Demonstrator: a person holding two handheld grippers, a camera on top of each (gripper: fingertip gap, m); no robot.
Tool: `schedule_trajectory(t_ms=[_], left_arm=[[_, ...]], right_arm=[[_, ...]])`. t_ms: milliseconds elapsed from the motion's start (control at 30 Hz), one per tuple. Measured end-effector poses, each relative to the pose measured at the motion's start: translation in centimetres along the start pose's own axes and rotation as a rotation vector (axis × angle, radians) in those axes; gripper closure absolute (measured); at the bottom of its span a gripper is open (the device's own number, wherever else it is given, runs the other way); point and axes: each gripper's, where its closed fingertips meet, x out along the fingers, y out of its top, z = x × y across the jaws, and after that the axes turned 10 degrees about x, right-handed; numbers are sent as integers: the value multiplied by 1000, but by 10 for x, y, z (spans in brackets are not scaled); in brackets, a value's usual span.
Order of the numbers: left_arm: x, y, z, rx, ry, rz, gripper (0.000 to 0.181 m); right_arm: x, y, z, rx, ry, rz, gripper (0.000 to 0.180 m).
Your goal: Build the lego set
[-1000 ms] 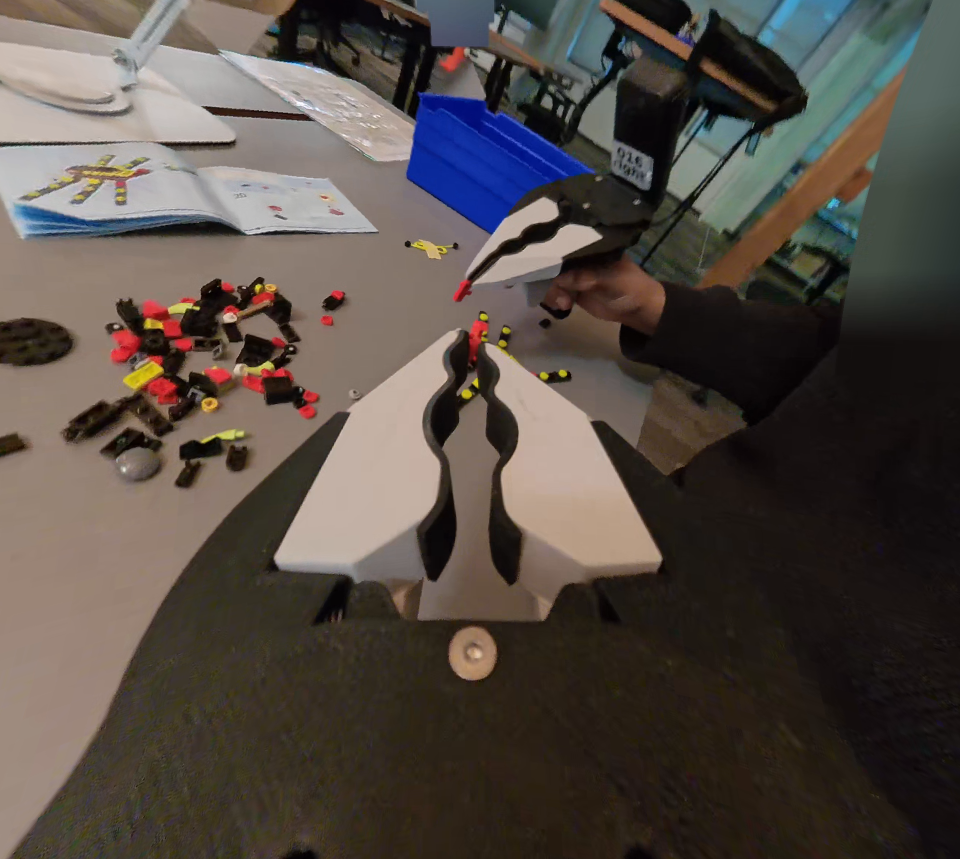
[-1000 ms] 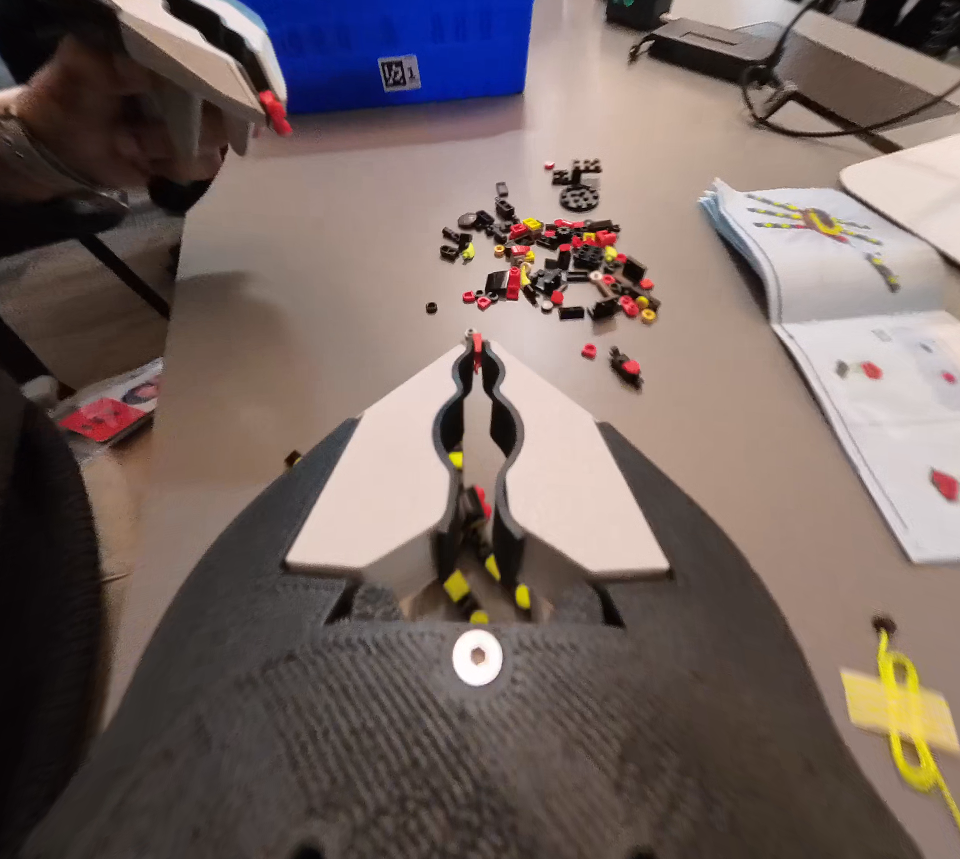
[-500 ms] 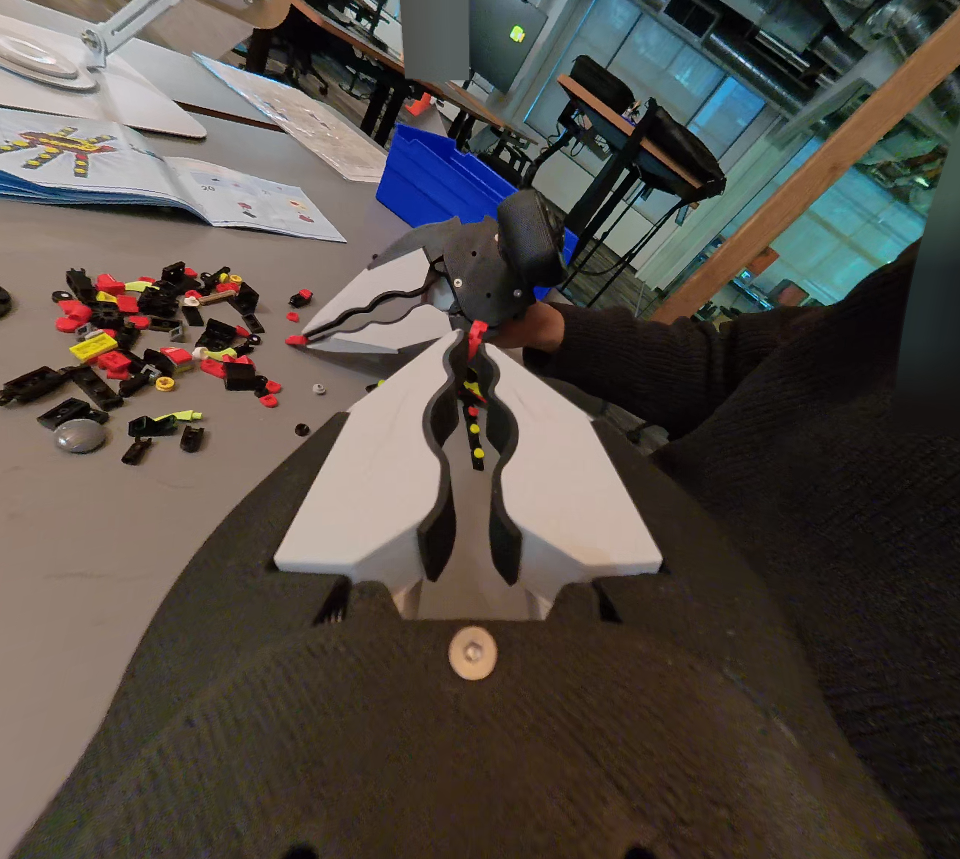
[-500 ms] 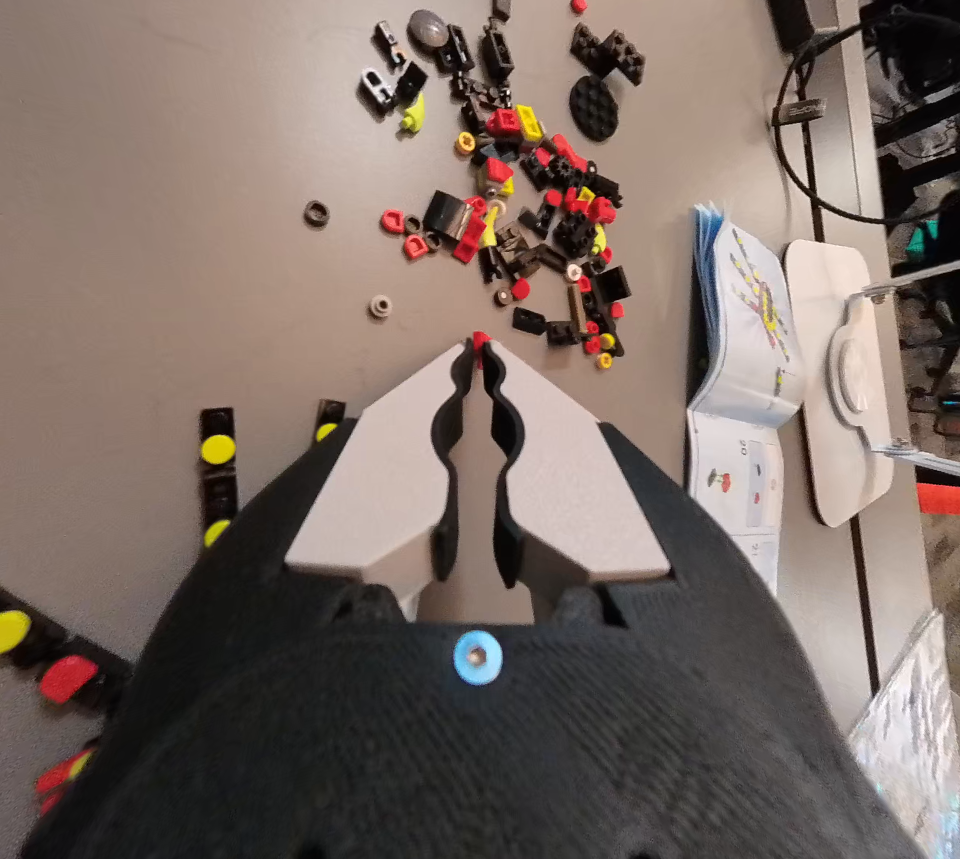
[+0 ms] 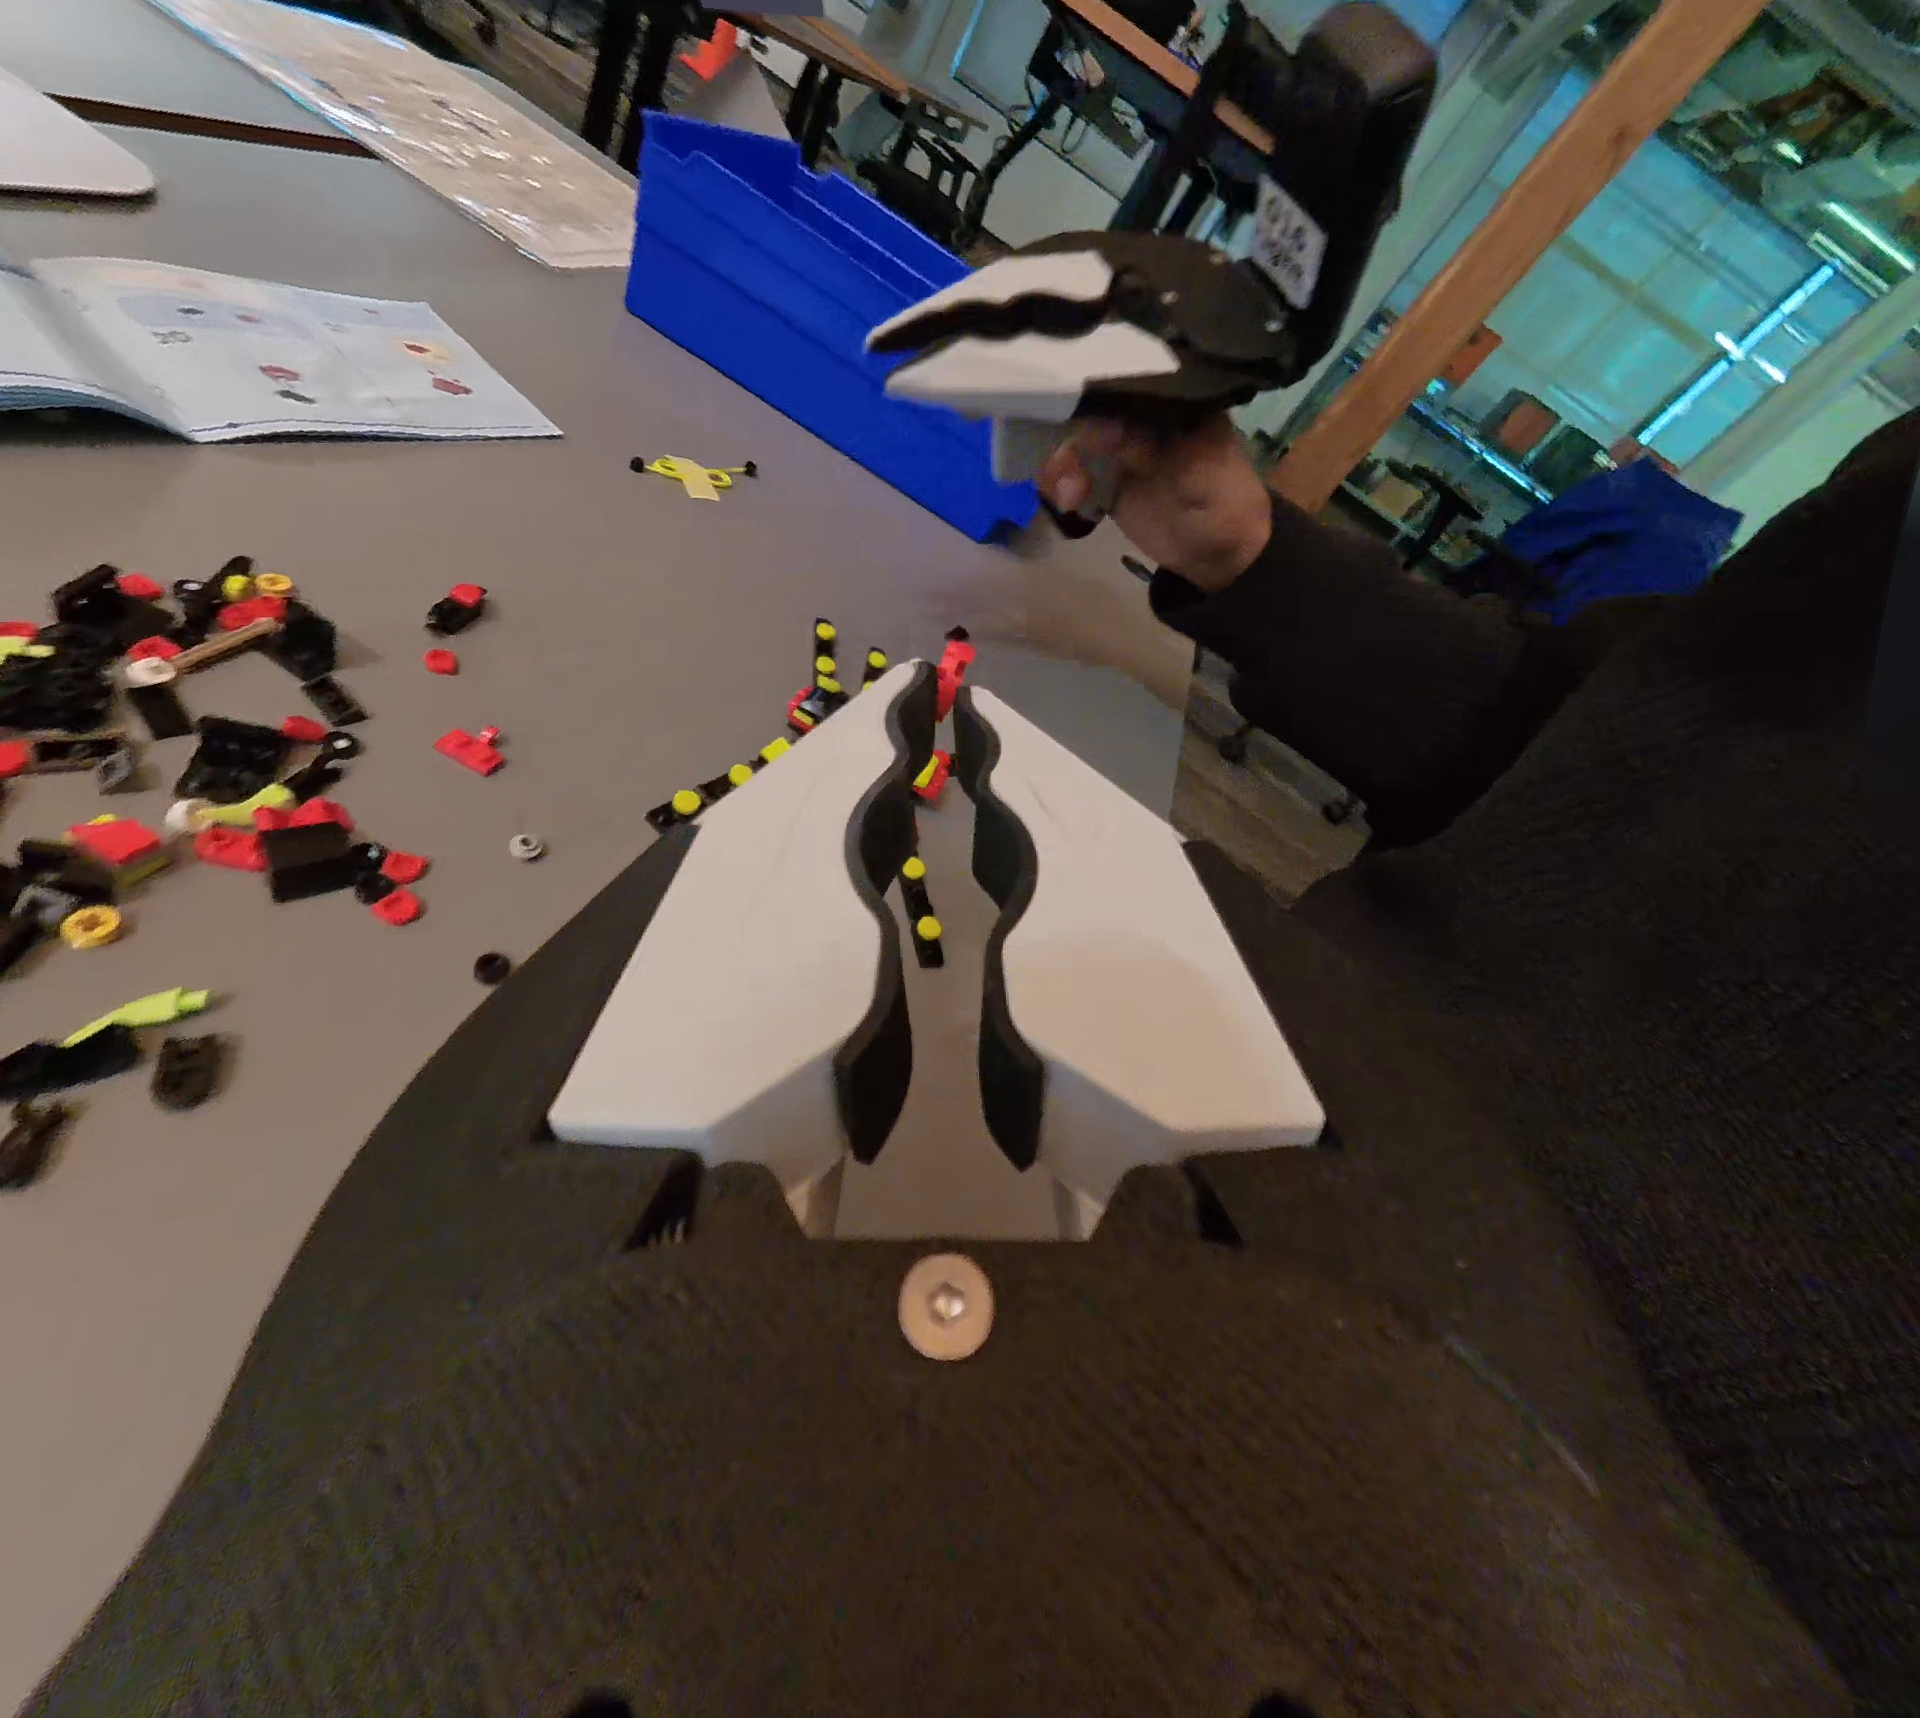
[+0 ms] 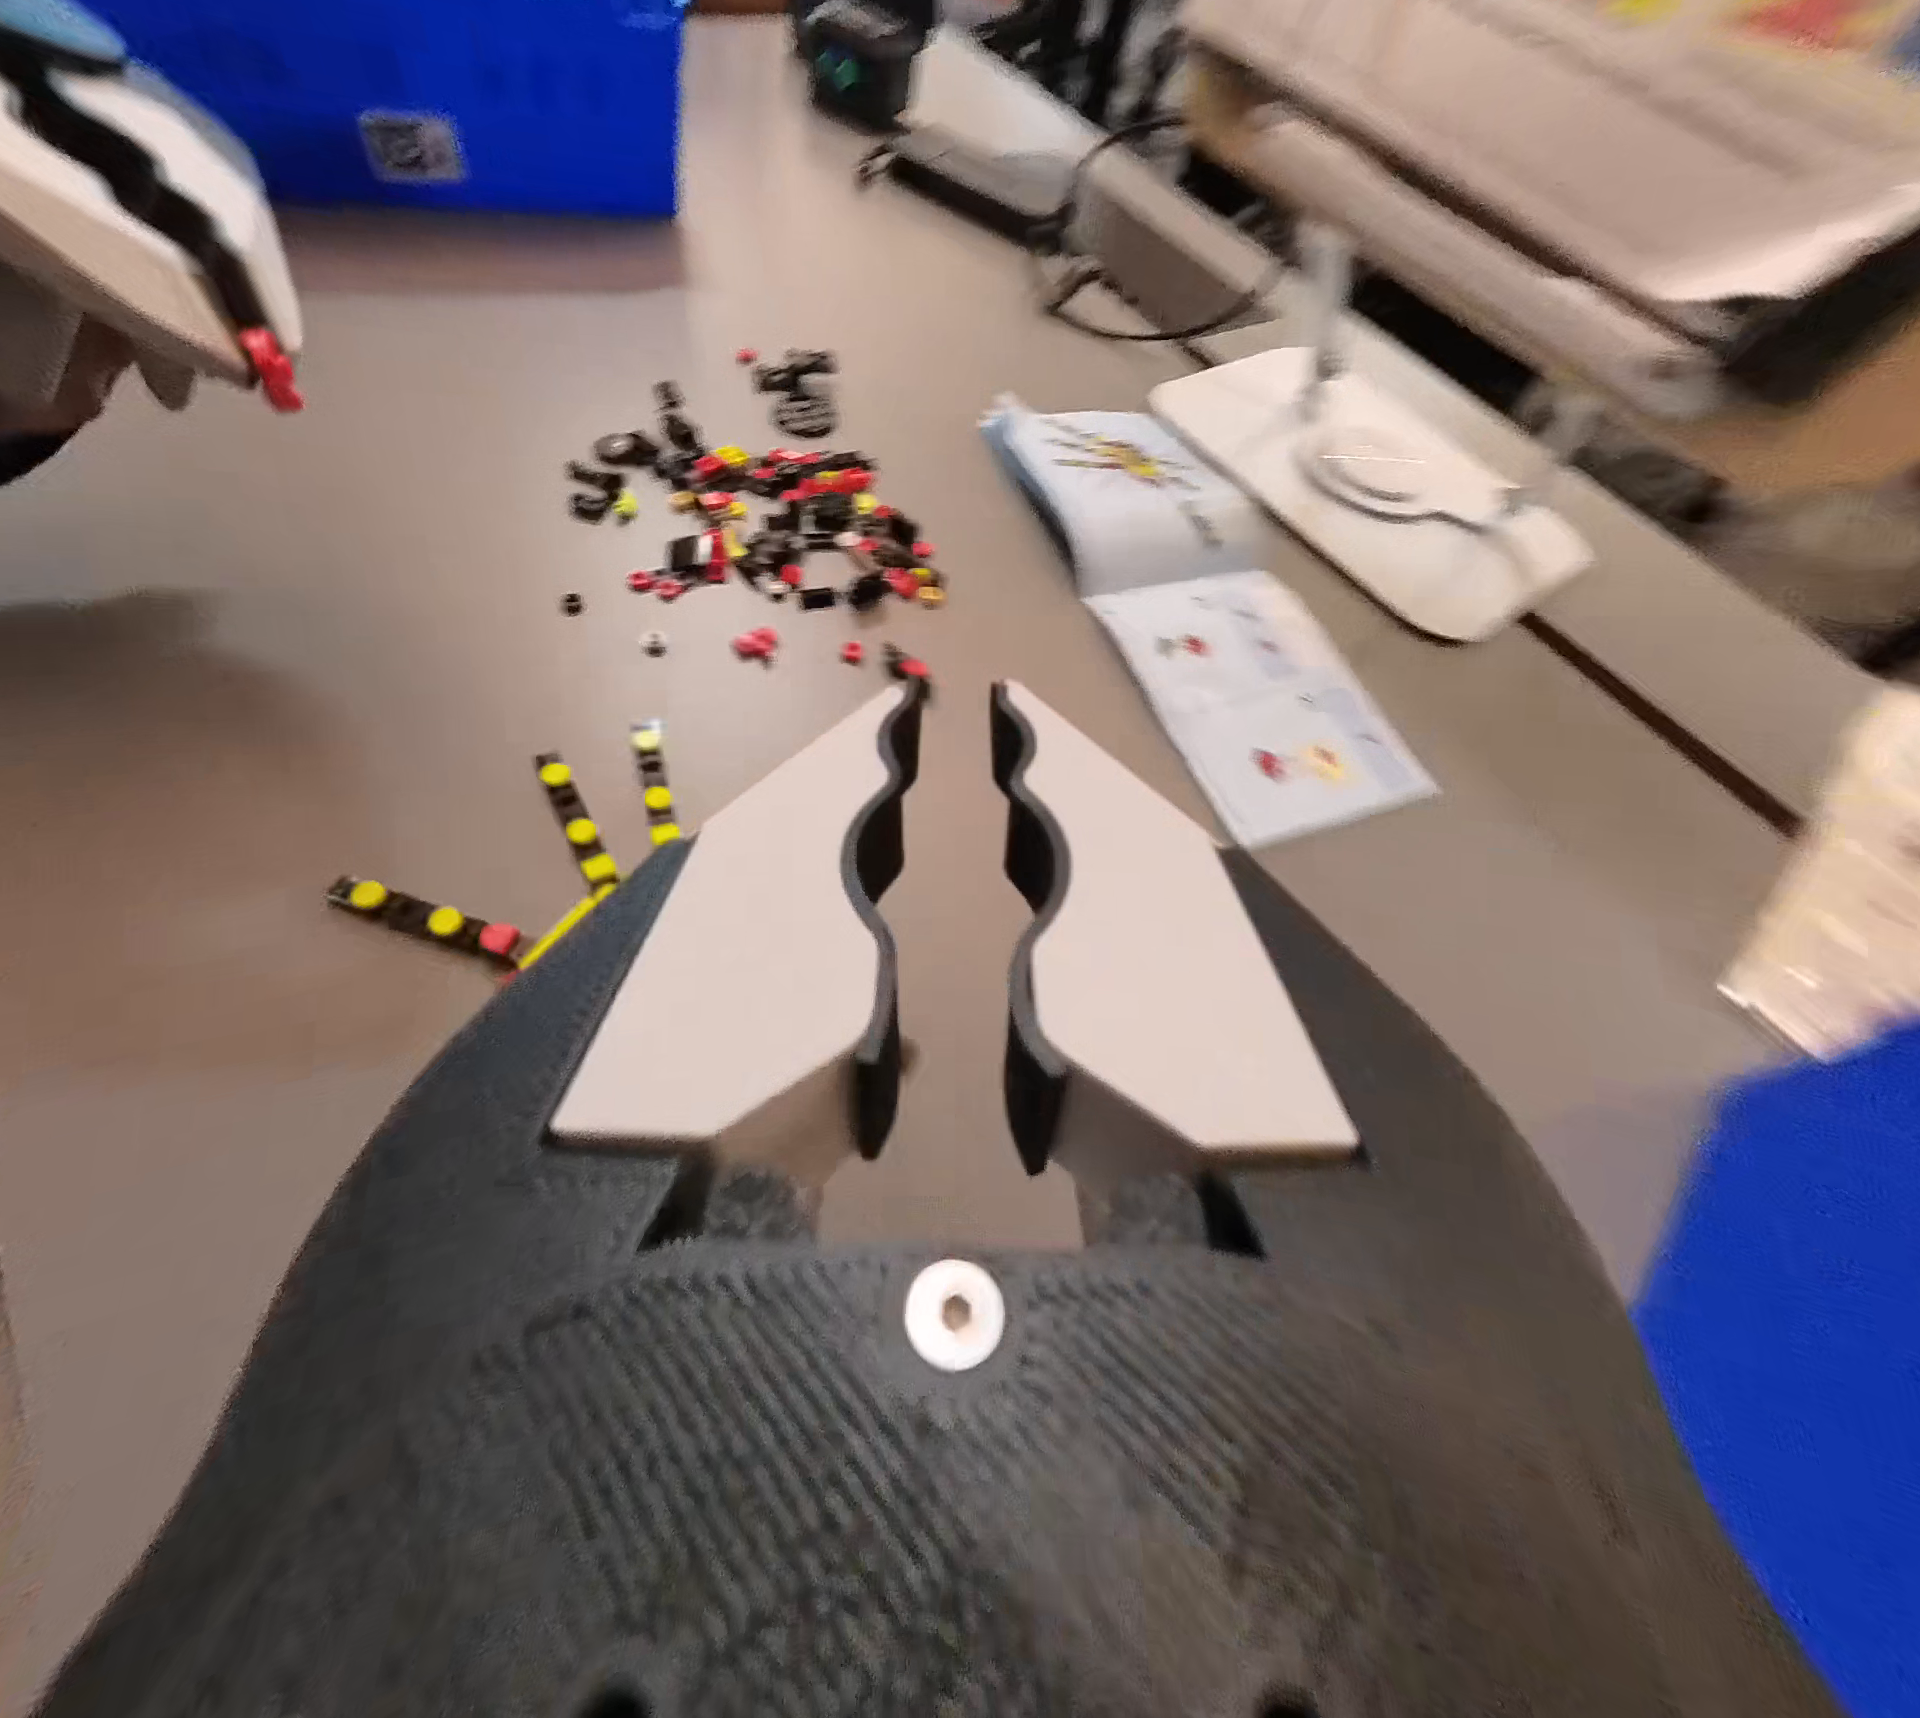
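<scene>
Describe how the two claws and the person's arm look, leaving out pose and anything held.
Both match: the left claw and right claw have pale grey wedge-shaped fingers with wavy black inner pads, set in a textured black body with a silver screw at its centre. The right claw's upright black handle carries a white sticker. The arm wears a dark sleeve.

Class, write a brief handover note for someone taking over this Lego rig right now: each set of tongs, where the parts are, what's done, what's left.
Left tongs: shut on a small red piece, held above the table.
Right tongs: open and empty, above the table.
Parts: loose pile mid-table; open booklet to its right in the right wrist view.
Done: several black strips with yellow studs lie assembled near the tongs.
Left: red piece not yet attached; most of the pile unbuilt.
</scene>
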Motion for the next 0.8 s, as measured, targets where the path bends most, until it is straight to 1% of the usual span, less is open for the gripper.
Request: schedule_trajectory(t_ms=[67,167,267,367,433,500,567,633,800], left_arm=[[13,-3,4,14,-27,-27,181],[44,-16,20,82,-88,-116,181],[79,-32,46,158,-182,-198,180],[105,-44,65,188,-265,-243,180],[116,-46,73,151,-319,-250,180],[123,-44,78,110,-355,-234,180],[125,-40,80,79,-374,-214,180],[124,-35,78,55,-380,-194,180],[109,-19,65,-9,-377,-135,180]], right_arm=[[-42,1,20,50,-90,68,169],[-96,-16,29,164,-144,137,169],[-124,-39,17,278,-136,176,169],[-129,-50,-4,319,-86,163,168],[-125,-53,-17,287,-51,135,169],[-119,-63,-25,237,-54,75,169],[-117,-71,-30,216,-57,41,169],[-117,-71,-33,229,-42,52,170],[-118,-81,-28,258,-28,25,175]])
